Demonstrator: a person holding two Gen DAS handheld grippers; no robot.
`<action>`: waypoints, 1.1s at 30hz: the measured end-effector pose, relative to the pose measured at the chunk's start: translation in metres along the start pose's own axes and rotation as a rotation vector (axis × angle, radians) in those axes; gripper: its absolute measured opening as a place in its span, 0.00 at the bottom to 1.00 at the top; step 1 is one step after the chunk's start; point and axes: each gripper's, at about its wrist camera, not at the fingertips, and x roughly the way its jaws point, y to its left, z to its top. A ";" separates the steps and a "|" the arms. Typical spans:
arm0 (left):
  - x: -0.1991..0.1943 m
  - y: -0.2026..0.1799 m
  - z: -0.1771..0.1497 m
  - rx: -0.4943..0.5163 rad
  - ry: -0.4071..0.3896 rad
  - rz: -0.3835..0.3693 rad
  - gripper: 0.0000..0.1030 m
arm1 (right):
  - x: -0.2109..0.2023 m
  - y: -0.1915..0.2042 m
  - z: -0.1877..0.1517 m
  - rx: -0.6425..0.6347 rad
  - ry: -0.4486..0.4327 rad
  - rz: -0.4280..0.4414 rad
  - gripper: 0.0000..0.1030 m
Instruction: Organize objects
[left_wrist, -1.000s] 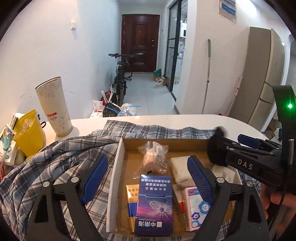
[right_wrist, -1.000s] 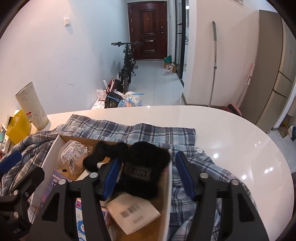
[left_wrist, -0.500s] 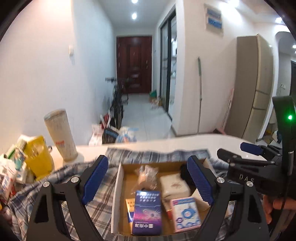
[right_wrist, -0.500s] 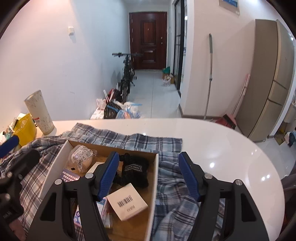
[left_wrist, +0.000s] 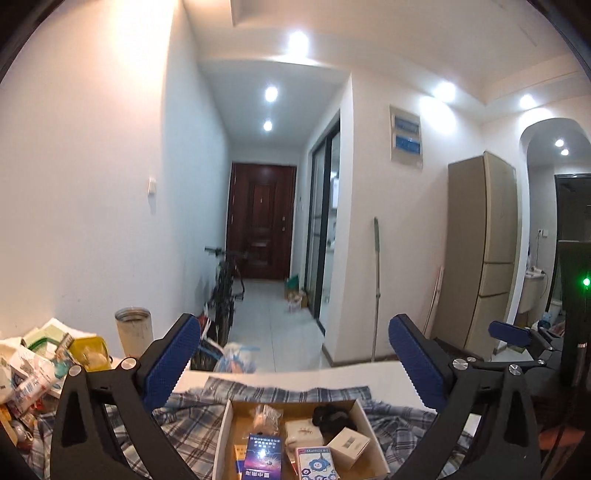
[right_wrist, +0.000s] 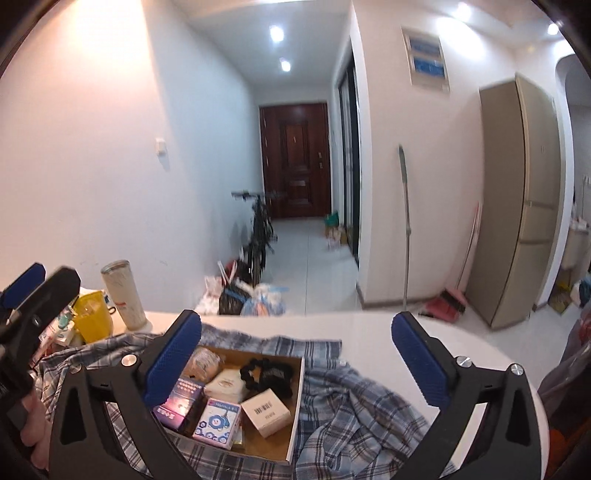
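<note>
Right wrist view shows the black knit item (right_wrist: 271, 374) now lying in the cardboard box (right_wrist: 295, 402), released. Both the right tool (right_wrist: 295, 354) and left tool (left_wrist: 295, 358) have lifted away, wide open and empty.

Both wrist views look from above the cardboard box (left_wrist: 295, 439) (right_wrist: 240, 391) toward the hallway door (left_wrist: 260, 221) (right_wrist: 293, 158), sharing both

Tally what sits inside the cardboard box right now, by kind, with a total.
Small cartons: 4, purple, white and blue cartoon, plain white, white barcoded
Clear wrapped packet: 1
Black knitted item: 1
Total: 6 clearly visible; a yellow edge under the cartons cannot be identified.
</note>
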 end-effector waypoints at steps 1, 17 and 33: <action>-0.007 0.000 0.003 0.003 -0.006 0.000 1.00 | -0.007 0.004 0.001 -0.017 -0.025 0.001 1.00; -0.061 -0.010 0.021 0.039 -0.015 -0.031 1.00 | -0.066 0.000 -0.007 0.006 -0.094 0.004 1.00; -0.152 0.003 -0.027 0.035 -0.058 -0.047 1.00 | -0.157 -0.005 -0.057 0.036 -0.229 0.052 1.00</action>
